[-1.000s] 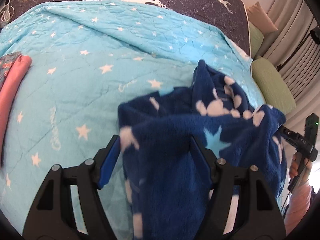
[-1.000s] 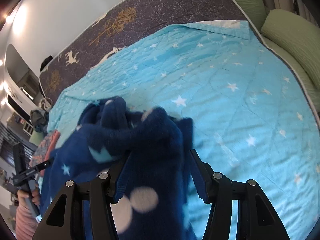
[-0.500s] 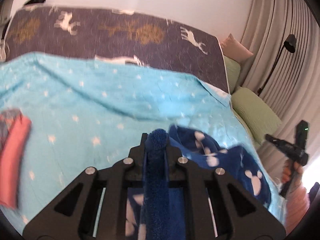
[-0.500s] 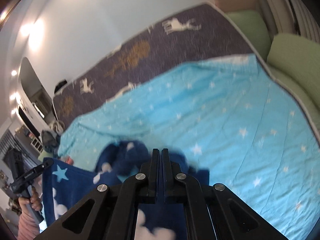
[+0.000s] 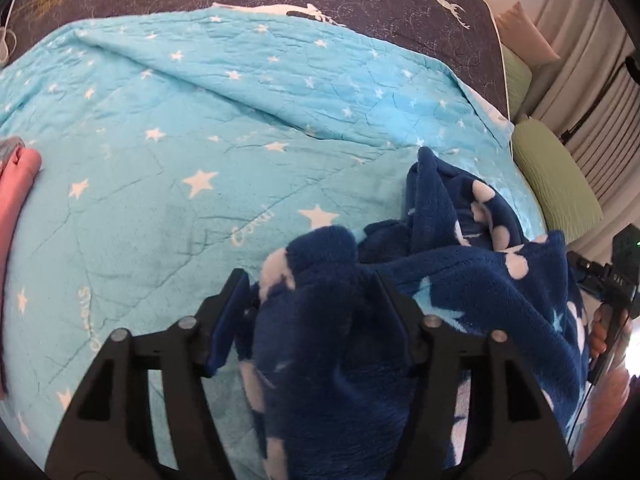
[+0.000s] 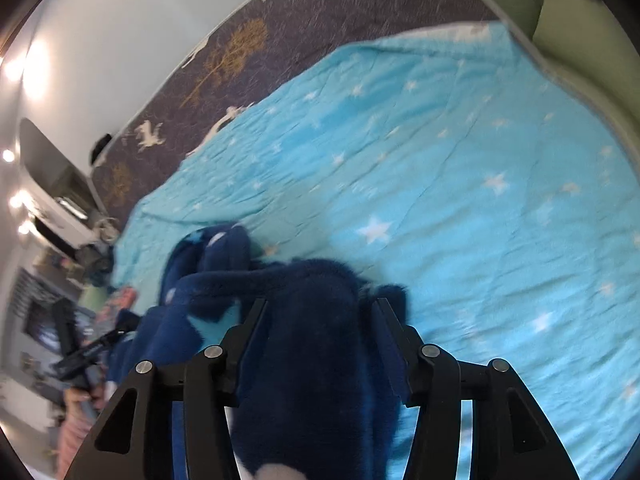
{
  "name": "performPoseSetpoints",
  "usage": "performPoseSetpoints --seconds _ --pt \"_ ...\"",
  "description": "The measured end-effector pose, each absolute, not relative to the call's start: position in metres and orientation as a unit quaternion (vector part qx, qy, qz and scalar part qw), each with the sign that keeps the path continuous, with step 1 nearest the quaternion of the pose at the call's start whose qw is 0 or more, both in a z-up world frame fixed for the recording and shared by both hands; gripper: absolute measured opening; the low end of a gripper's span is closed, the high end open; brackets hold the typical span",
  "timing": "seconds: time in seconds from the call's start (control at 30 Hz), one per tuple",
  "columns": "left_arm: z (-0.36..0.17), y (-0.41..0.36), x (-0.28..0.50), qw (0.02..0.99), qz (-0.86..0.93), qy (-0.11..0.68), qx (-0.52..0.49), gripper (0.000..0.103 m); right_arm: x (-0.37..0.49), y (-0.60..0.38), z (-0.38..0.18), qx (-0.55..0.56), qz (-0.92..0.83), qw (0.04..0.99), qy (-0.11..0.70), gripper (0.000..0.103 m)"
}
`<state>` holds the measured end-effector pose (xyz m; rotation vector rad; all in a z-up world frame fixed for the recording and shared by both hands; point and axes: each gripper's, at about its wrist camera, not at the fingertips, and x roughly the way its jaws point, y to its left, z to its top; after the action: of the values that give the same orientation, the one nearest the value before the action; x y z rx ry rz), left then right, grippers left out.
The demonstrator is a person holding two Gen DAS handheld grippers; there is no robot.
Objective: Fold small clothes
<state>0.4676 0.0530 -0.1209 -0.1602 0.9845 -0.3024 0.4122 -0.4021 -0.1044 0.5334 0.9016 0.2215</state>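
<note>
Navy fleece (image 5: 460, 280) sits bunched near the bed's (image 5: 168, 128) right edge. Left gripper (image 5: 308, 312) and right gripper (image 6: 320, 332) jaws are opening, fleece between them unclamped. Risk: released folds spring loose, or fleece snags on a finger (image 5: 230, 320).

left gripper (image 5: 310, 300) angled down, jaws opening, fleece bunched between them. right gripper (image 6: 320, 322) same: tilted down, jaws opening around fleece. each view shows the other gripper at frame edge, held in a hand (image 5: 600, 334).
</note>
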Motion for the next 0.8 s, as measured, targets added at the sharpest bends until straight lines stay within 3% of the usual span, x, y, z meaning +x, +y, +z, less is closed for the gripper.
performPoseSetpoints --seconds 0.03,0.07,0.1,0.23,0.37,0.47,0.53,0.67,0.73,0.8 --pt "-0.121 0.053 0.468 0.866 -0.146 0.472 -0.074 0.063 0.416 -0.399 -0.106 0.256 0.118 0.855 0.435 0.053" --pt "-0.121 0.051 0.467 0.867 -0.150 0.470 -0.066 0.041 0.418 -0.396 -0.106 0.247 0.118 0.855 0.441 0.047" --pt "-0.120 0.048 0.465 0.868 -0.154 0.469 -0.057 0.013 0.418 -0.392 -0.106 0.233 0.106 0.859 0.443 0.005" --pt "-0.091 0.043 0.440 0.902 -0.159 0.400 -0.033 0.013 0.393 -0.393 -0.073 0.225 0.097 0.896 0.369 0.006" --pt "-0.046 0.051 0.427 0.923 -0.185 0.329 -0.074 0.013 0.368 -0.411 -0.027 0.241 0.100 0.921 0.290 0.006" --pt "-0.042 0.050 0.446 0.929 -0.165 0.323 -0.075 0.014 0.374 -0.416 -0.016 0.236 0.088 0.929 0.271 0.006" --pt "-0.067 0.046 0.471 0.918 -0.143 0.364 -0.071 0.015 0.394 -0.418 -0.031 0.241 0.079 0.923 0.290 0.007" --pt "-0.141 0.044 0.503 0.876 -0.103 0.467 -0.069 0.023 0.436 -0.414 -0.109 0.222 -0.007 0.885 0.410 0.014" --pt "-0.147 0.051 0.501 0.875 -0.107 0.462 -0.095 0.029 0.439 -0.416 -0.136 0.241 -0.009 0.868 0.434 0.014" --pt "-0.139 0.061 0.498 0.880 -0.101 0.451 -0.109 0.042 0.432 -0.427 -0.145 0.274 -0.003 0.863 0.424 0.017"
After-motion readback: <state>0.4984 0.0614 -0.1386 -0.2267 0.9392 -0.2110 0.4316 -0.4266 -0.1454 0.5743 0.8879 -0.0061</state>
